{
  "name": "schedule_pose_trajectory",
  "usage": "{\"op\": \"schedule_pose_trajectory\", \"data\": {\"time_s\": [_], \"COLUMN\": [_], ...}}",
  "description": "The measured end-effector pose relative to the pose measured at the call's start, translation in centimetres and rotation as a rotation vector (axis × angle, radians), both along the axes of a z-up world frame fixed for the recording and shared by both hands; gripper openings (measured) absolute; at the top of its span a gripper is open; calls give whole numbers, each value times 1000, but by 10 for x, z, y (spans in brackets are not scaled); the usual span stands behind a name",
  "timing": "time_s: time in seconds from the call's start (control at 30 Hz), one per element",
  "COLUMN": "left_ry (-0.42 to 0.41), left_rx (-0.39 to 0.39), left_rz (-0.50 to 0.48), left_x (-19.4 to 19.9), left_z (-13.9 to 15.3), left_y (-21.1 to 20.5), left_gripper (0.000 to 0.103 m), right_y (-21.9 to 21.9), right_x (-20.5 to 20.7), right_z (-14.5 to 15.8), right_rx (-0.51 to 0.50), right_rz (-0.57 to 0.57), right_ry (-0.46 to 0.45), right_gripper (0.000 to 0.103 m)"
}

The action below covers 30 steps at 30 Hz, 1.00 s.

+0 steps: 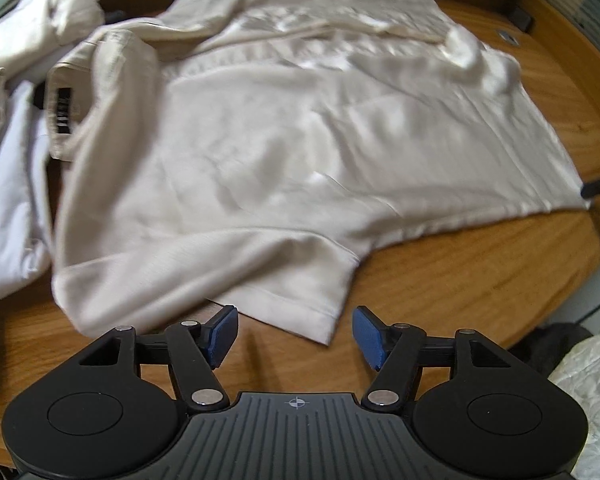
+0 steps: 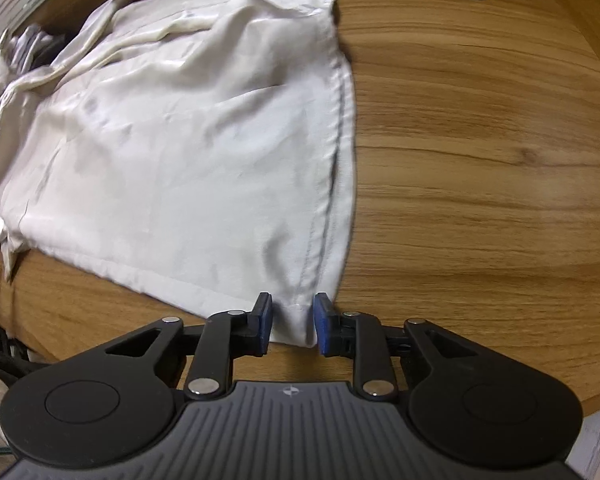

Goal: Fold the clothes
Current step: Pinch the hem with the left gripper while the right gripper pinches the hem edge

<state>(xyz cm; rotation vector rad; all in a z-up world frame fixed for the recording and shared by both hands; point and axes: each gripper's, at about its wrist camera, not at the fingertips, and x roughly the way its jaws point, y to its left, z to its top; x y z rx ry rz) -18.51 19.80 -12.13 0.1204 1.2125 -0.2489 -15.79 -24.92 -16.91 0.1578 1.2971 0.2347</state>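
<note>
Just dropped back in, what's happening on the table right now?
A cream polo shirt lies spread on the wooden table, with other pale clothes heaped beside its collar. The right gripper has the shirt's bottom hem corner between its narrow-set pads. The left gripper hangs open just short of the near sleeve, holding nothing. No fold is made yet.

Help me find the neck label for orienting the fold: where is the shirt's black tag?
In the left wrist view, the black tag sits inside the collar at the shirt's left end, beside the pile of white clothes.
</note>
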Motion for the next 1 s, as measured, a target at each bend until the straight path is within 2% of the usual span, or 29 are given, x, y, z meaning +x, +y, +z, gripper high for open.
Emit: {"op": "schedule_pose_trajectory", "data": {"time_s": [0.2,0.3,0.33,0.37,0.4,0.47,0.67,0.8,0.9,1.0], "left_ry": [-19,-35,-41,-48,-58,-79,-132,-114,-87,-58], "left_rx": [68,86,88,91,97,108,103,97,60,28], "left_rz": [-5,6,11,19,36,75,208,238,266,275], "left_x": [0,0,0,0,0,0,-12,-22,-31,-41], "left_z": [-16,-20,-21,-21,-19,-15,28,55,55,46], "left_y": [-24,-35,-37,-40,-42,-46,-68,-90,-109,-128], "left_gripper": [66,58,47,28,17,5,4,4,5,7], "right_y": [10,7,5,3,1,-5,-19,-31,-40,-51], "right_x": [-4,-2,0,1,3,5,9,5,-4,-14], "right_z": [14,24,28,31,35,42,73,97,103,92], "right_rx": [-68,-71,-71,-73,-75,-78,-85,-114,-172,-225], "right_rz": [65,90,101,112,124,147,256,347,430,494], "right_ry": [-68,-98,-108,-118,-132,-160,-275,-357,-391,-367], "right_gripper": [9,9,9,9,9,9,9,9,9,9]}}
